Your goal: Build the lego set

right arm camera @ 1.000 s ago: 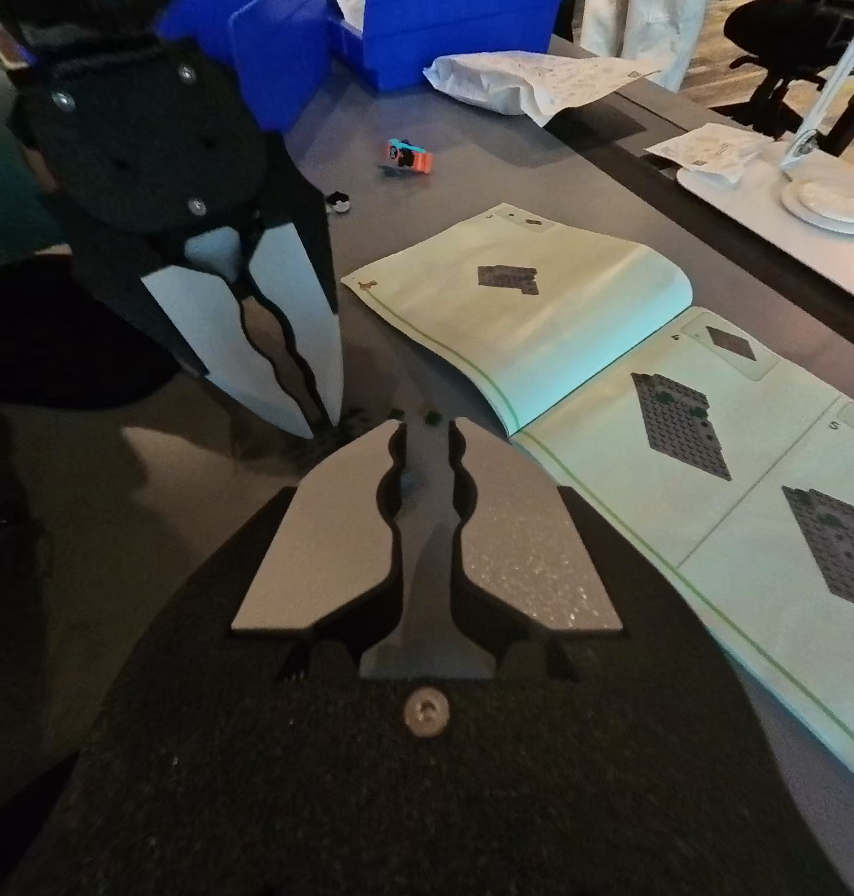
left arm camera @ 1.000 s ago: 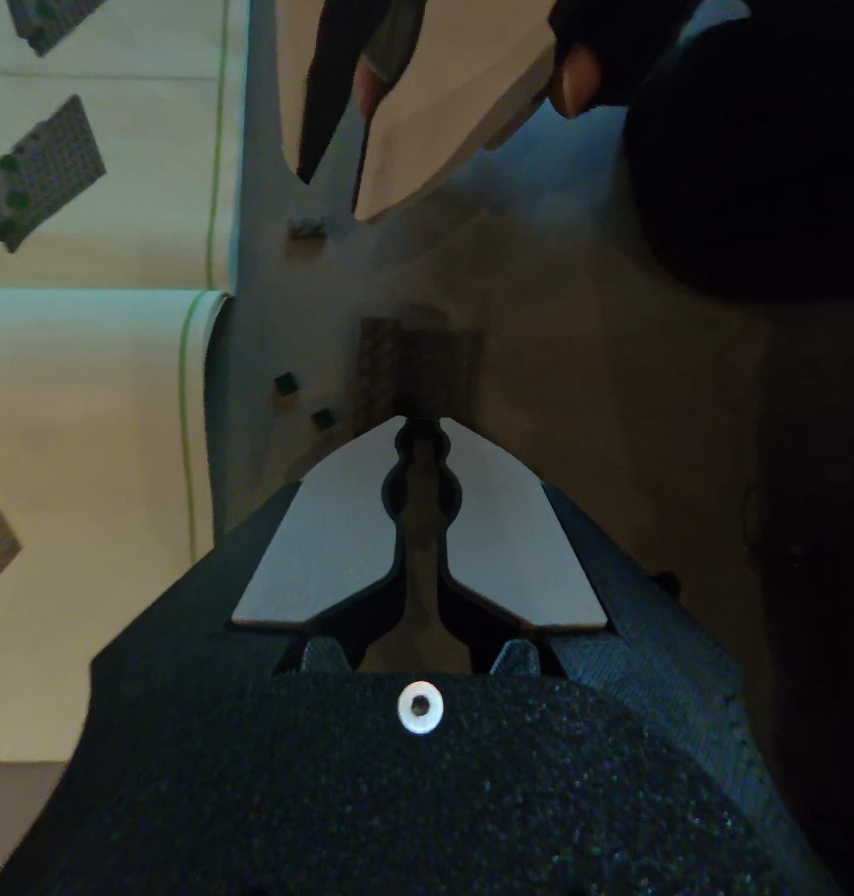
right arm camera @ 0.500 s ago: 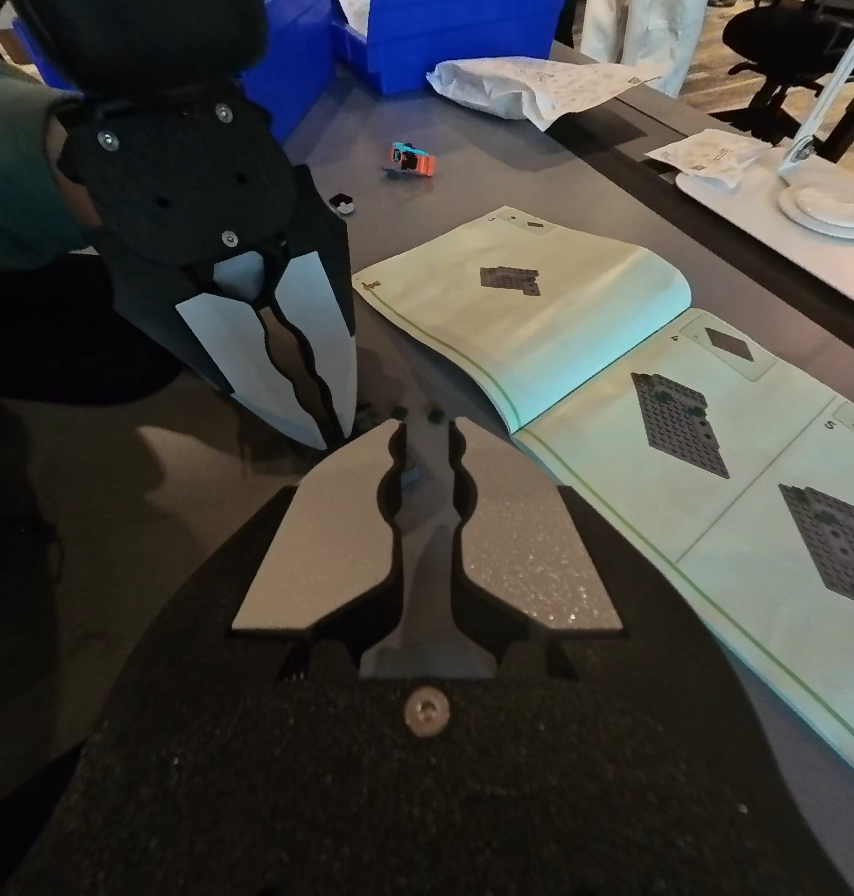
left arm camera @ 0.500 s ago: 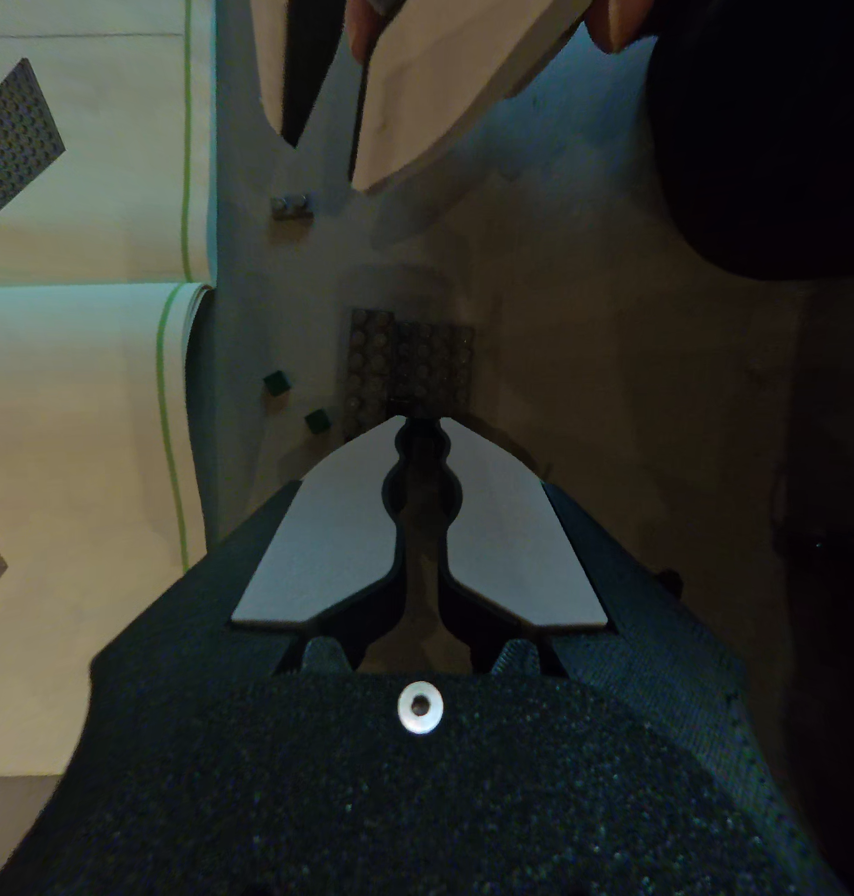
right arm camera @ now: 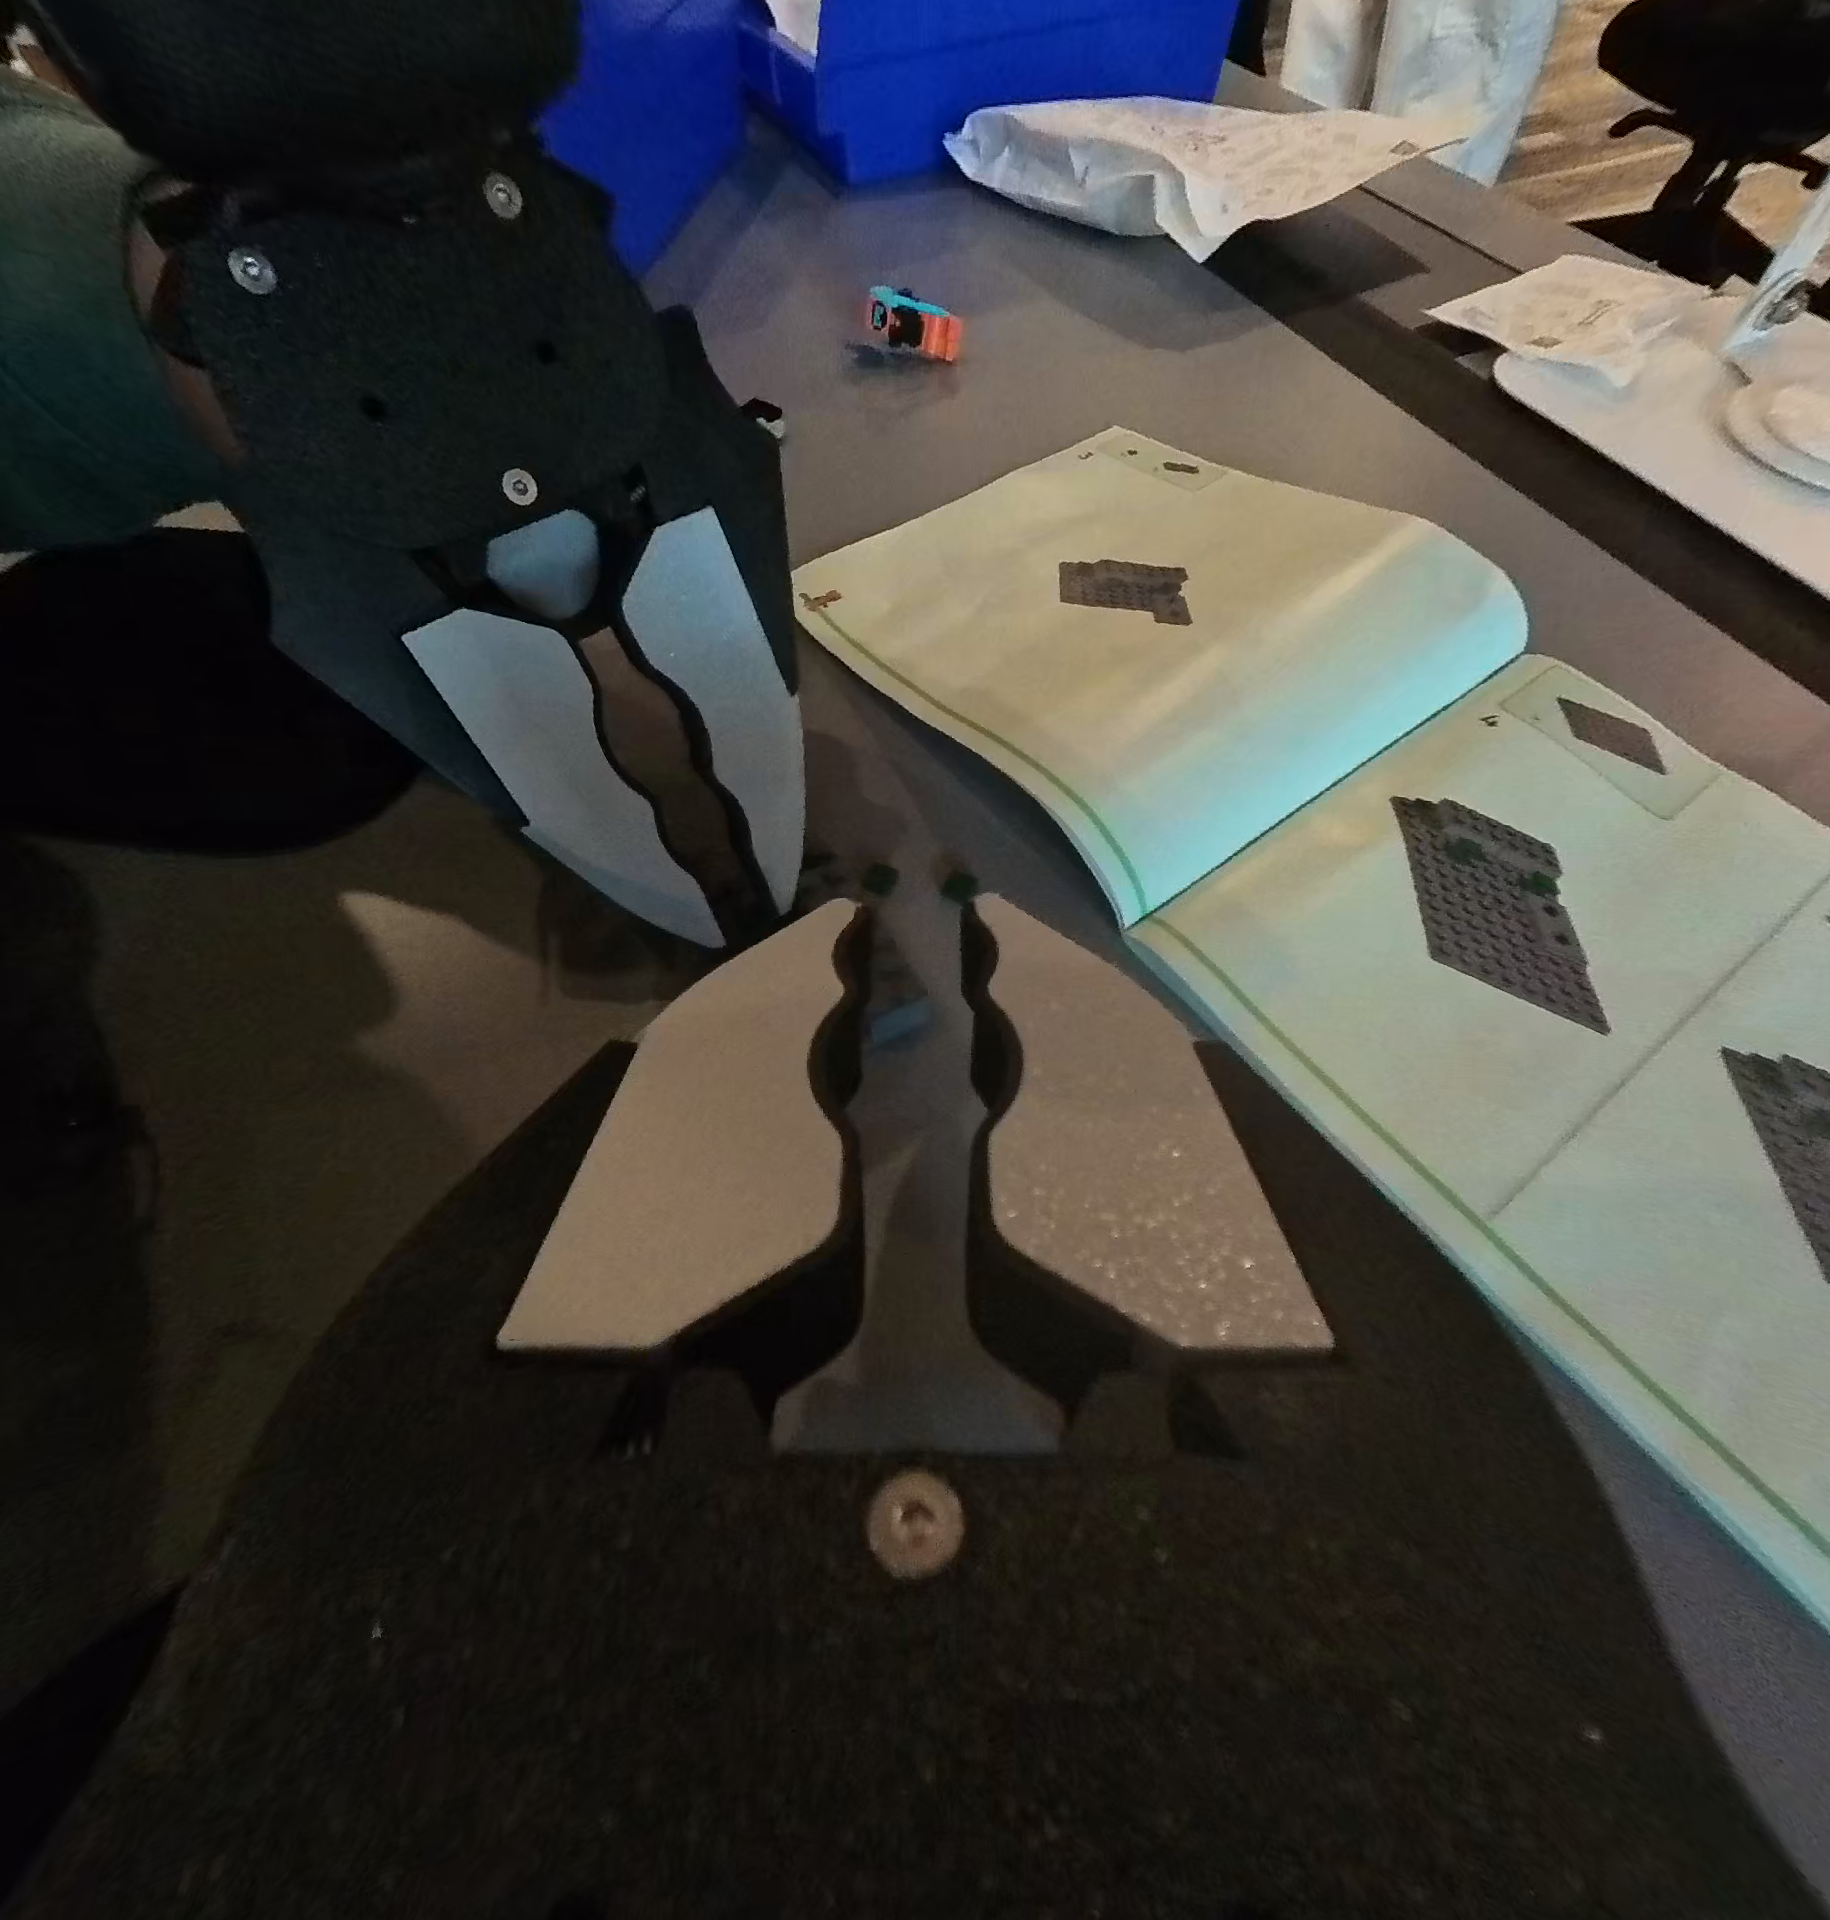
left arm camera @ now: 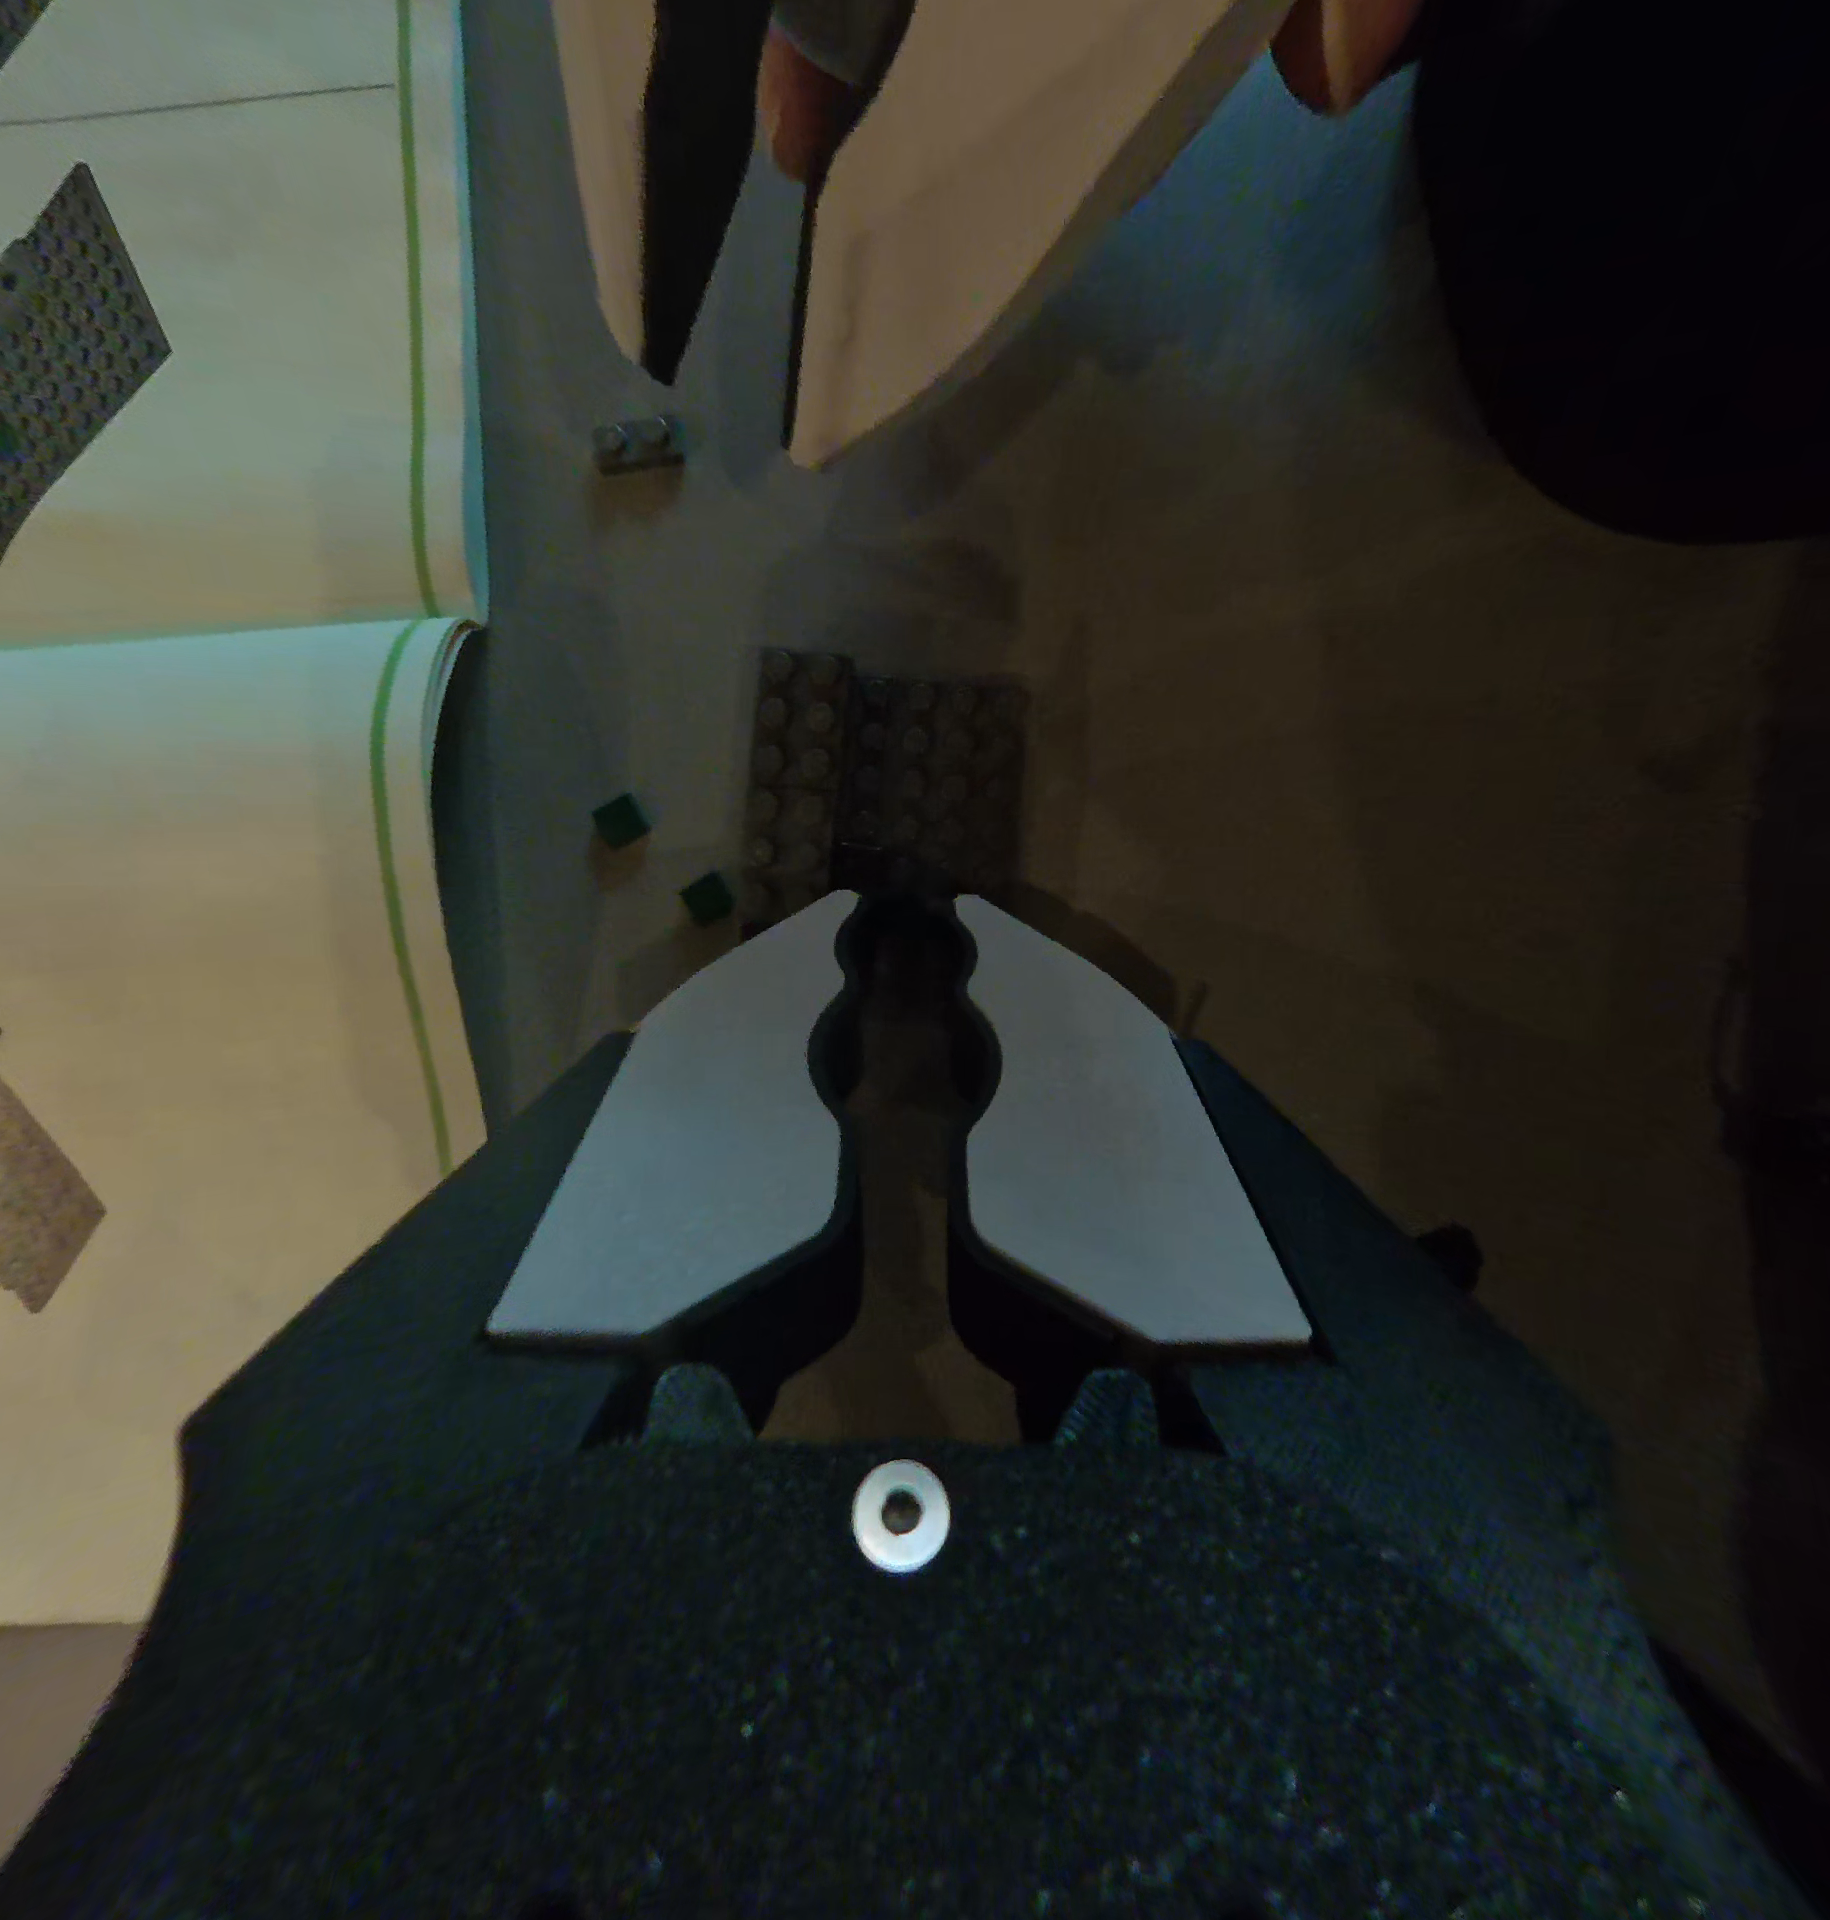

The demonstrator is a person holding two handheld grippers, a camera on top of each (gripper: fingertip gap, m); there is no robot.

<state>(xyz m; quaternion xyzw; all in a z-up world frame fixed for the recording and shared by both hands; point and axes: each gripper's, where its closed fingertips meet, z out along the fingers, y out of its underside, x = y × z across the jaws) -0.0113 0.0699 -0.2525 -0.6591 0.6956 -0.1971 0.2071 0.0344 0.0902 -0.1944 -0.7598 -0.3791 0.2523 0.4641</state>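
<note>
A dark grey studded plate (left arm camera: 880,769) lies flat on the grey table. My left gripper (left arm camera: 903,896) hangs over its near edge, jaws a narrow gap apart and empty; it also shows in the right wrist view (right arm camera: 755,920). Two small green bricks (left arm camera: 620,819) (left arm camera: 705,896) lie left of the plate, and show in the right wrist view (right arm camera: 875,878) (right arm camera: 958,885). A small grey brick (left arm camera: 636,445) lies on the table by my right gripper (left arm camera: 729,416). The right wrist view shows that gripper (right arm camera: 909,904) narrowly open, with the brick (right arm camera: 895,1018) below the gap, not gripped.
An open instruction booklet (right arm camera: 1202,675) lies to the right of the bricks and shows at the left in the left wrist view (left arm camera: 215,831). Farther back are an orange and teal piece (right arm camera: 911,327), blue bins (right arm camera: 890,94) and a white paper bag (right arm camera: 1150,166). One gripper's finger ends stand about 8 centimeters off the other's.
My left gripper has shifted a little toward my right gripper's tips, over the plate's edge. Both gaps are unchanged. The bricks and the plate have not moved.
</note>
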